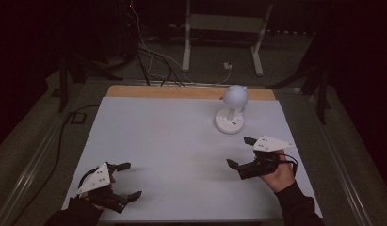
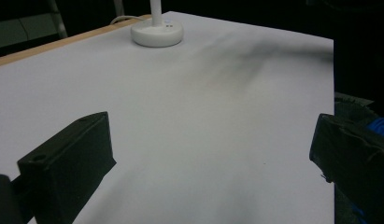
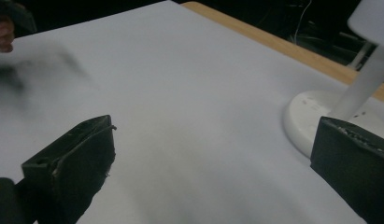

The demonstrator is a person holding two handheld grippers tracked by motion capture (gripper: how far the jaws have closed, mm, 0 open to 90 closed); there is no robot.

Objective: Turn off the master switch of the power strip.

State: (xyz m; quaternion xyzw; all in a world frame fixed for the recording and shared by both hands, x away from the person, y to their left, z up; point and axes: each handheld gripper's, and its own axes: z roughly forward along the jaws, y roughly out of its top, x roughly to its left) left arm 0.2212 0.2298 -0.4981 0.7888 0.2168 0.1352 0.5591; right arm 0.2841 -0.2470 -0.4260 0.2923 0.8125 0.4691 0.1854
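A small white desk lamp (image 1: 232, 109) with a round base and a globe head stands at the back right of the white table top (image 1: 172, 141). Its base (image 2: 157, 33) lies far ahead in the left gripper view, and its base (image 3: 305, 116) and stem sit close at the right in the right gripper view. My left gripper (image 1: 127, 180) rests open at the front left corner, nothing between its jaws. My right gripper (image 1: 241, 151) hovers open at the front right, a short way in front of the lamp, also holding nothing.
A wooden strip (image 1: 181, 92) runs along the table's far edge. Behind it are cables and a white stand (image 1: 224, 28) on the dark floor. A black cable (image 1: 64, 136) runs along the table's left side.
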